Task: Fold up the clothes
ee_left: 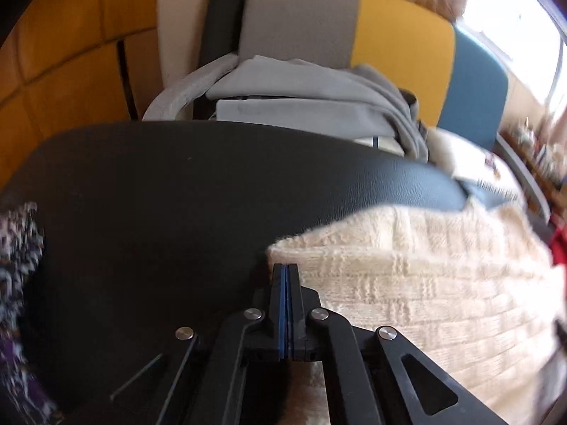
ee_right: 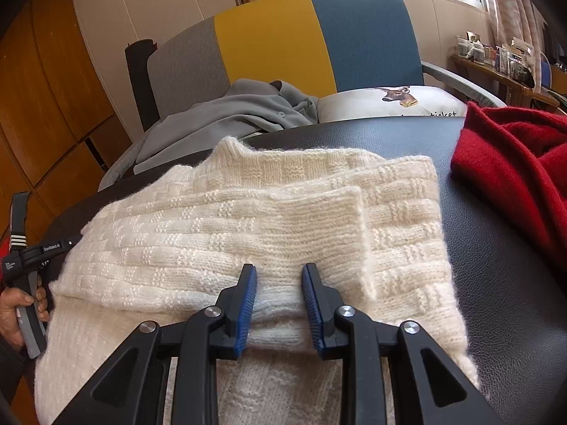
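Left gripper (ee_left: 286, 269) pitched downward, jaws pressed together, empty, at the sweater's (ee_right: 248, 219) 9 o'clock edge. Right gripper (ee_right: 278, 272) angled down, clamped on a sweater fold. Sweater lay on the black table (ee_right: 496, 248).

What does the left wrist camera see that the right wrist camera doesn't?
Only the left wrist view shows the left gripper, shut with nothing between its pads, and a patterned purple cloth.

Only the right wrist view shows the right gripper pinching a fold of the sweater, a red garment, a deer pillow and a hand.

Both show the cream sweater, black table, grey clothes and striped chair.
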`<action>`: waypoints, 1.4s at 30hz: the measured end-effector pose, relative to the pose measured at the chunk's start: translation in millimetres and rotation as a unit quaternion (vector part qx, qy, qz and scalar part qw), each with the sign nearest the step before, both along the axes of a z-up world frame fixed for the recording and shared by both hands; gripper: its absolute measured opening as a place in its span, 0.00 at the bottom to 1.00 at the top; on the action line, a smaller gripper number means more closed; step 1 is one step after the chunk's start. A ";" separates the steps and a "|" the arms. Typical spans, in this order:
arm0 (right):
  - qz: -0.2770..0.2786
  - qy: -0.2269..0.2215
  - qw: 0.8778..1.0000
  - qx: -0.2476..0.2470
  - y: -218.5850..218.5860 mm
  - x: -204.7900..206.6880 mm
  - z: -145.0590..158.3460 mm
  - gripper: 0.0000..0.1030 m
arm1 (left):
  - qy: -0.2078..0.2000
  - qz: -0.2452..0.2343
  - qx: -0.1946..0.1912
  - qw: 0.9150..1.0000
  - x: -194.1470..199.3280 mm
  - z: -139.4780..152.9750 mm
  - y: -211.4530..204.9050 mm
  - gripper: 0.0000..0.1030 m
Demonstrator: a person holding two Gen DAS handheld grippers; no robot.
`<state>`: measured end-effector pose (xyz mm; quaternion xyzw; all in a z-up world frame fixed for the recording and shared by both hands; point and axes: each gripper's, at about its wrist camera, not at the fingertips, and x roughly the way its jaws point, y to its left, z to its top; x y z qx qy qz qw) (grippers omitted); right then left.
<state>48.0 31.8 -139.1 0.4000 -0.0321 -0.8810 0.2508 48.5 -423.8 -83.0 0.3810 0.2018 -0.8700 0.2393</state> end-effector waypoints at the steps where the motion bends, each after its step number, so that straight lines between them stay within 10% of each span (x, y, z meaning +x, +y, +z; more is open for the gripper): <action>1: 0.000 0.000 1.000 0.000 0.0 0.0 0.0 0.26 | 0.017 0.005 0.005 1.000 5.3 6.2 0.9 0.01; 6: 0.000 0.001 1.000 0.000 -0.4 0.2 -0.1 0.26 | 0.074 -0.064 0.010 0.995 26.3 32.1 37.1 0.24; 10: -0.001 0.001 1.000 0.000 -0.2 0.3 -0.1 0.26 | 0.032 -0.110 -0.015 0.993 19.4 12.0 72.8 0.33; 31: -0.003 0.005 1.000 0.017 -5.9 -3.5 -2.4 0.26 | -0.002 -0.054 -0.048 0.997 6.6 -18.3 79.6 0.52; 36: -0.002 0.007 1.000 0.025 -7.3 -2.9 -1.6 0.26 | 0.013 -0.040 -0.014 0.999 47.1 -6.8 89.6 0.80; 42: -0.002 0.022 0.998 0.062 -16.1 1.4 0.7 0.26 | 0.011 -0.023 -0.008 1.000 127.4 -9.8 115.4 0.80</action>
